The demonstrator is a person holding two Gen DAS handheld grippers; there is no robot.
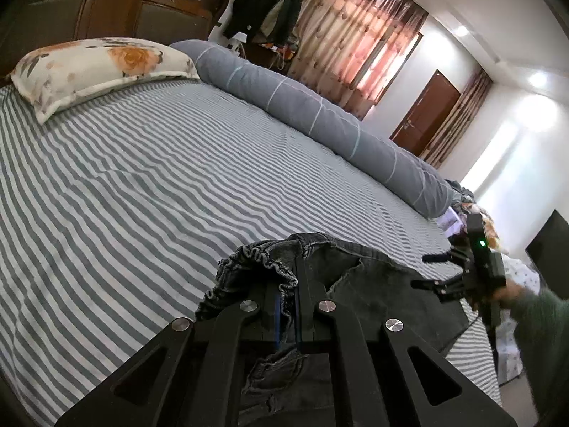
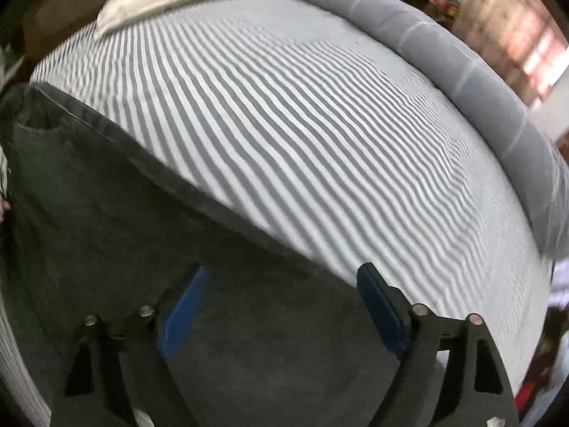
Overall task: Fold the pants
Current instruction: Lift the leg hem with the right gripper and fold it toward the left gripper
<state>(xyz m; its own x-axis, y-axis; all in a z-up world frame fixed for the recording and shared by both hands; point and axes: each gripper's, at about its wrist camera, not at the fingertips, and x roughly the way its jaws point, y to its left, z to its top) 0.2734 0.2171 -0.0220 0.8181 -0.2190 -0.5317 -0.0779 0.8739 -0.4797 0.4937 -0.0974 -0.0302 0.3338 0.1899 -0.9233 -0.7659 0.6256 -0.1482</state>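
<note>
Left wrist view showed the left gripper (image 1: 286,306) pinching the elastic waistband of the dark grey pants (image 1: 373,281) lying on the striped bed sheet (image 1: 160,185), while the right gripper (image 2: 281,306) hovered over the pants with its fingers (image 2: 380,306) spread apart.

Left gripper (image 1: 287,281): matte black linkage arms with triangular cut-outs, four round silver pivot pins, blue pads on the inner finger faces. Right gripper (image 2: 281,284): same black frame, silver pins, blue pads (image 2: 377,306) on both fingers. In the left wrist view its black body carries a small green light; the hand (image 1: 512,291) behind shows bare skin and a grey-green sleeve (image 1: 544,323).
</note>
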